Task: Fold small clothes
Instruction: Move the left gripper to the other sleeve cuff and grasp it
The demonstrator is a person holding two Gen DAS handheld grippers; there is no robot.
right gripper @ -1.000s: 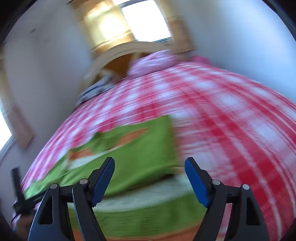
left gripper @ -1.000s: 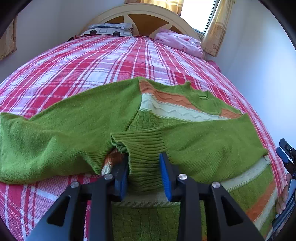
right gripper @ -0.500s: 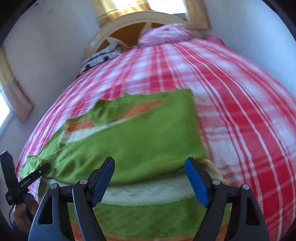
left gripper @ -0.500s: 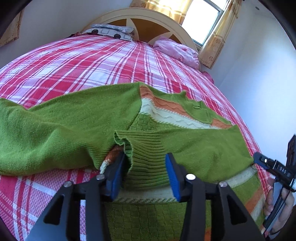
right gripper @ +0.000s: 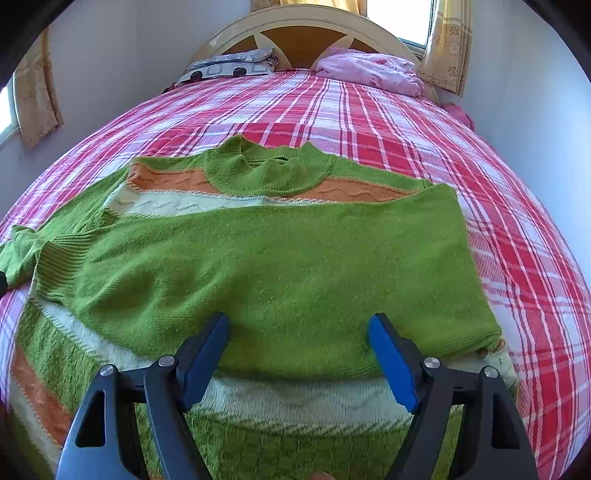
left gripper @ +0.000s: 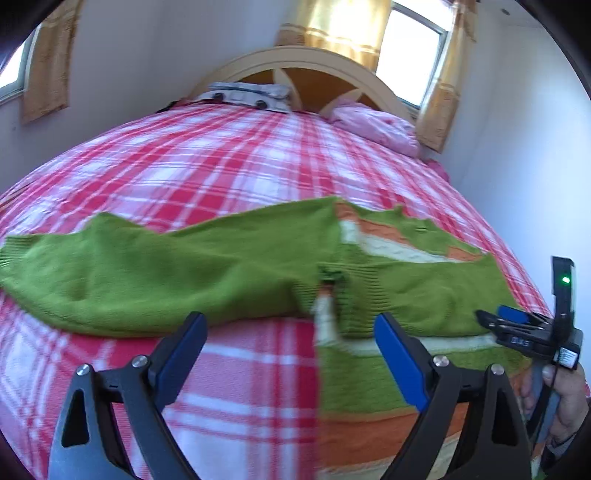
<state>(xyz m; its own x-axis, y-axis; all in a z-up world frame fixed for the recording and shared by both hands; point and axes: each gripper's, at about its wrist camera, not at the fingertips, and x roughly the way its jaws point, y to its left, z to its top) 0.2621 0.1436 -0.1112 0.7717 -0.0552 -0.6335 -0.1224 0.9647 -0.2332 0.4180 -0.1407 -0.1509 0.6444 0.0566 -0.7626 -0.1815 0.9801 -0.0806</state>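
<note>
A green knit sweater (right gripper: 288, 258) with orange and cream stripes lies flat on the bed, collar toward the headboard. One sleeve (right gripper: 258, 266) is folded across its chest, its ribbed cuff (left gripper: 364, 295) at the sweater's left edge. The other sleeve (left gripper: 147, 273) stretches out to the left over the bedspread. My left gripper (left gripper: 291, 347) is open and empty, above the bedspread just in front of the outstretched sleeve. My right gripper (right gripper: 297, 350) is open and empty over the sweater's lower half; it also shows in the left wrist view (left gripper: 517, 319).
The bed has a red and white plaid cover (left gripper: 221, 162). A grey patterned pillow (right gripper: 229, 66) and a pink bundle (right gripper: 369, 72) lie by the wooden headboard (right gripper: 303, 33). A wall (right gripper: 535, 92) runs along the bed's right side.
My left gripper has let go of the folded sleeve's cuff, opened wide and drawn back to the left. My right gripper has swung to face the sweater squarely.
</note>
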